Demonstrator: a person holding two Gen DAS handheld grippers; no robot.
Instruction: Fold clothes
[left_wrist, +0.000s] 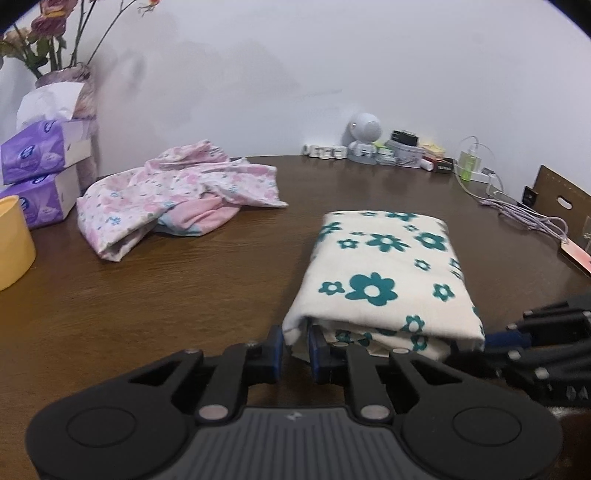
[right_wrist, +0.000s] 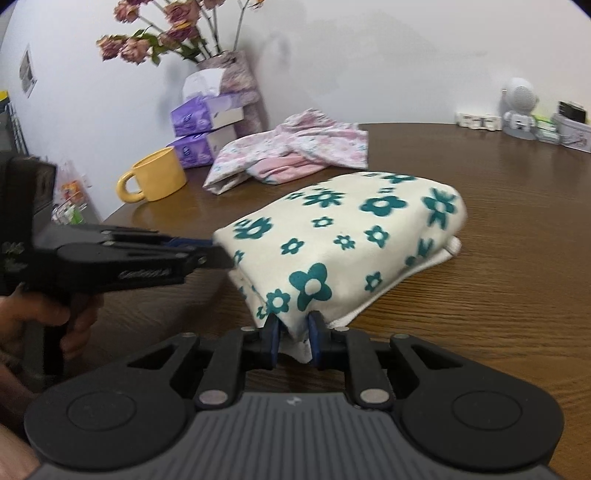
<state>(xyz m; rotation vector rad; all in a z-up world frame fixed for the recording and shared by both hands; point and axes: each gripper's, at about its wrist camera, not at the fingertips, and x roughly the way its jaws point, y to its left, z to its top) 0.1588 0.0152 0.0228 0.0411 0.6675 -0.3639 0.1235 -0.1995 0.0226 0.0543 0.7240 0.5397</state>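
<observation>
- The folded cream cloth printed with teal flowers (left_wrist: 384, 277) lies as a thick rectangular bundle on the dark brown wooden tabletop (left_wrist: 166, 295), towards its near edge.
- The left claw (left_wrist: 295, 347), black with blue pads, has its jaws nearly together, pinching the near left corner of the flowered bundle, and cloth shows between the pads.
- The right claw (right_wrist: 293, 341) grips the near right corner of the same bundle; a fold of cream fabric is squeezed between its blue pads, which sit only a little apart.
- From the right wrist view, the left claw comes in from the left side at the bundle's edge, with a person's hand (right_wrist: 48, 321) wrapped round its handle.
- A crumpled pink and white floral garment (left_wrist: 177, 192) lies unfolded further back on the tabletop, well apart from the bundle.
- A yellow ceramic mug (right_wrist: 155, 181) stands left of that garment, near two stacked purple tissue boxes (right_wrist: 203, 129).
- Behind the boxes is a mottled purple vase of dried pink roses (right_wrist: 240, 74), against the white wall.
- A small white robot-shaped figure (left_wrist: 364, 138) and assorted small boxes sit along the far edge, with lilac cables (left_wrist: 524, 216) trailing to the right.
</observation>
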